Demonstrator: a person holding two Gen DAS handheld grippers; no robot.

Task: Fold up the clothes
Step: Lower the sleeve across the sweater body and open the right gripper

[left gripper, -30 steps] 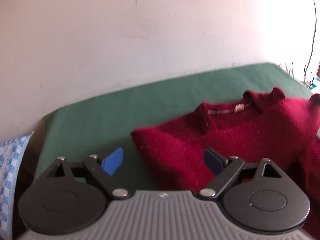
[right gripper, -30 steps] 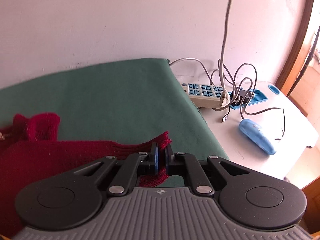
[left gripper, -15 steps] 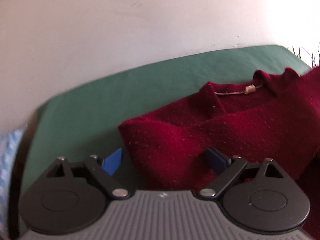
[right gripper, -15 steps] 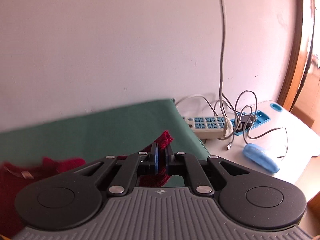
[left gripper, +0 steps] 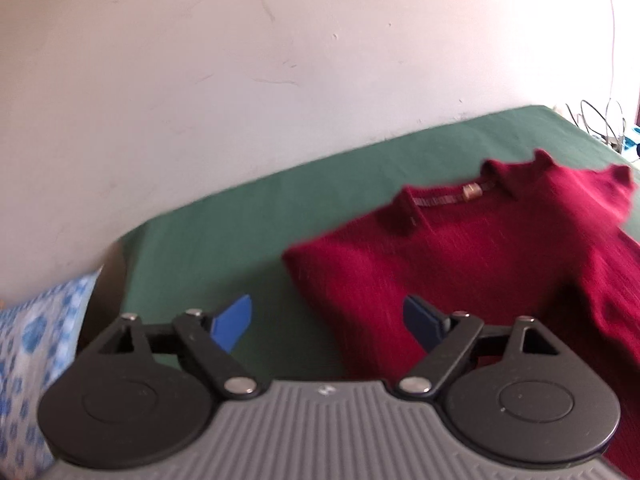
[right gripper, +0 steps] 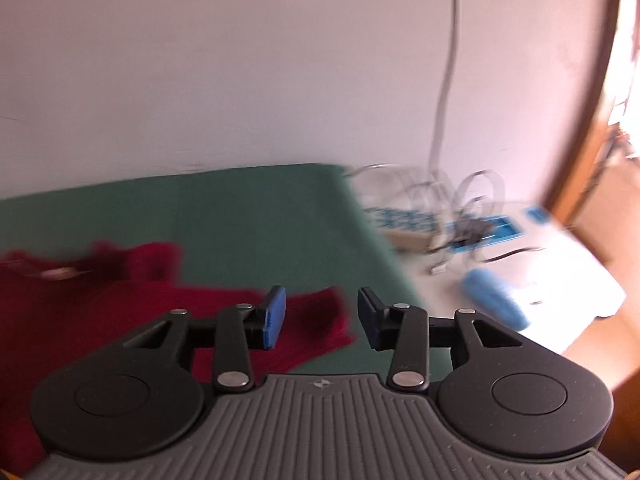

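Now I am letting go of the red sweater [left gripper: 472, 264] lying on the green cloth [left gripper: 256, 232], my right gripper [right gripper: 320, 318] opening off its sleeve, left gripper [left gripper: 328, 322] closing slightly around nothing, probably needing a fresh edge grasp next.

We count one red sweater [left gripper: 460, 264] lying on one green cloth [left gripper: 248, 232], and two grippers: the left gripper [left gripper: 327, 320] and the right gripper [right gripper: 321, 316]. Off to the side we count one power strip [right gripper: 404, 224], one blue case [right gripper: 494, 300] and one blue-patterned pillow [left gripper: 36, 344].
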